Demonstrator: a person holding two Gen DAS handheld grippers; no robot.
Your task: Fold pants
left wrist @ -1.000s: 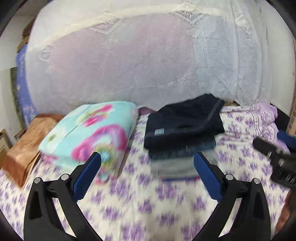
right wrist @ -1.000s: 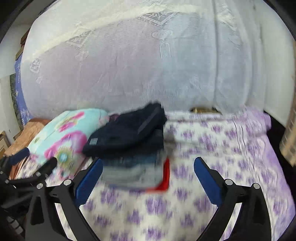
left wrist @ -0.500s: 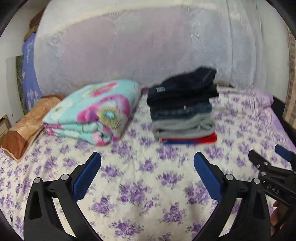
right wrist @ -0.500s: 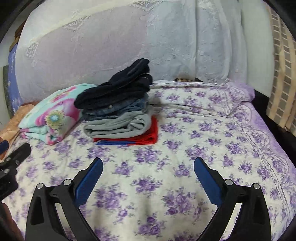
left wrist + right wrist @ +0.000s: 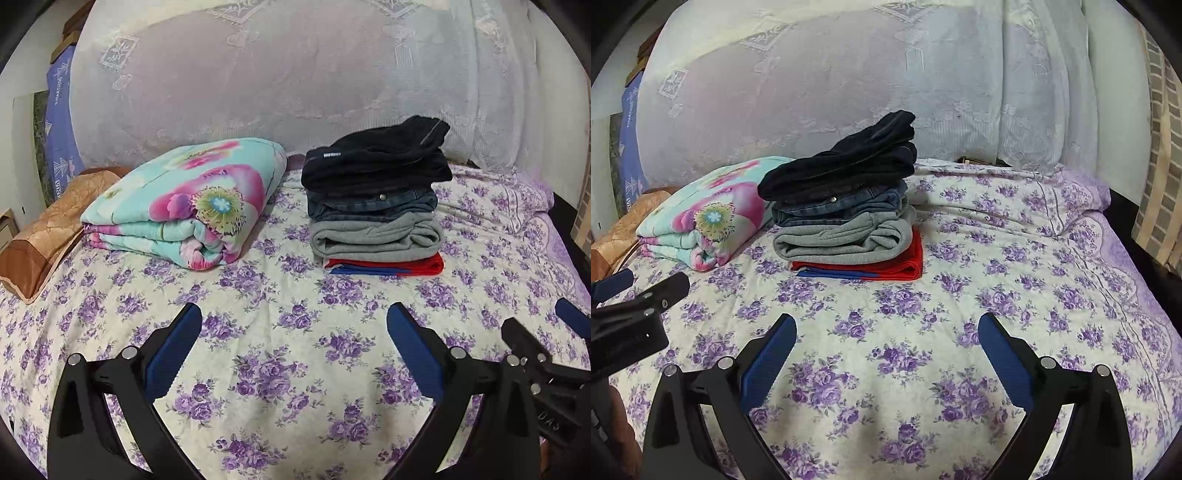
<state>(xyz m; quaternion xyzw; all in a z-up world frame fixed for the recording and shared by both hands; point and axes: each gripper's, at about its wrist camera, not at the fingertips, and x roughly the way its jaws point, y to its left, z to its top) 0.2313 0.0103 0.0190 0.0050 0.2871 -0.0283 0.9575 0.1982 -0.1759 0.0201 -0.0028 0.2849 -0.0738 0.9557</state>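
Note:
A stack of folded pants [image 5: 376, 206] [image 5: 846, 214] sits on the flowered bedsheet [image 5: 280, 332] [image 5: 1015, 280]: dark navy on top [image 5: 373, 162] [image 5: 842, 162], then blue jeans, grey sweatpants and a red-and-blue pair at the bottom [image 5: 388, 266] [image 5: 864, 269]. My left gripper [image 5: 294, 317] hangs open over bare sheet well in front of the stack, nothing between its blue pads. My right gripper [image 5: 887, 326] is open too, just to its right, also empty. Each gripper shows at the edge of the other's view.
A folded floral turquoise blanket [image 5: 184, 206] [image 5: 701, 218] lies left of the stack, with a brown pillow [image 5: 48, 229] beyond it. A lace-covered headboard [image 5: 295, 81] rises behind. The bed's right edge [image 5: 1137, 266] drops off beside a brick-pattern wall.
Both grippers have pulled back and up from the stack, which was right at the fingertips a second ago and now sits well ahead. Both stayed open.

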